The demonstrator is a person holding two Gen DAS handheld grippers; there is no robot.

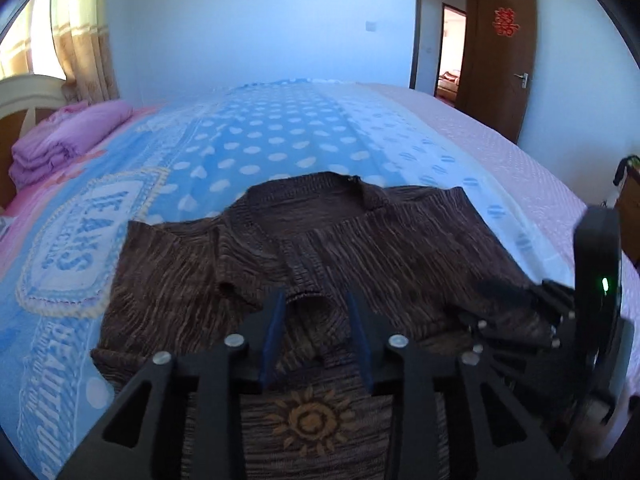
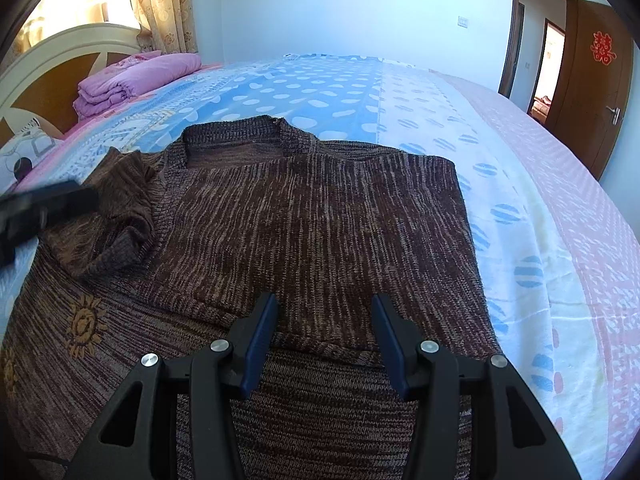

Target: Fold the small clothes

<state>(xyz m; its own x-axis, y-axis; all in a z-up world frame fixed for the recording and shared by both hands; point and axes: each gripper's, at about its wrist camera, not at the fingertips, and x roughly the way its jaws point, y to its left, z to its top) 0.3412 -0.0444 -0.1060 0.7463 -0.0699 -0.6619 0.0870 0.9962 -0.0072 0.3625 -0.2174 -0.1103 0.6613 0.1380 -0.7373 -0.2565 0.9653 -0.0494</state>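
1. The brown striped knitted sweater (image 2: 320, 216) lies flat on the blue dotted bedsheet (image 2: 320, 88), sleeves folded inward.
2. The left gripper (image 1: 316, 304) has its fingers apart around the sleeve cuff (image 1: 310, 300), not pinching.
3. The right gripper (image 2: 324, 312) is spread, empty, above the other cuff.
4. Risk: the loose sleeve at 9 o'clock may unroll, because nothing holds it.
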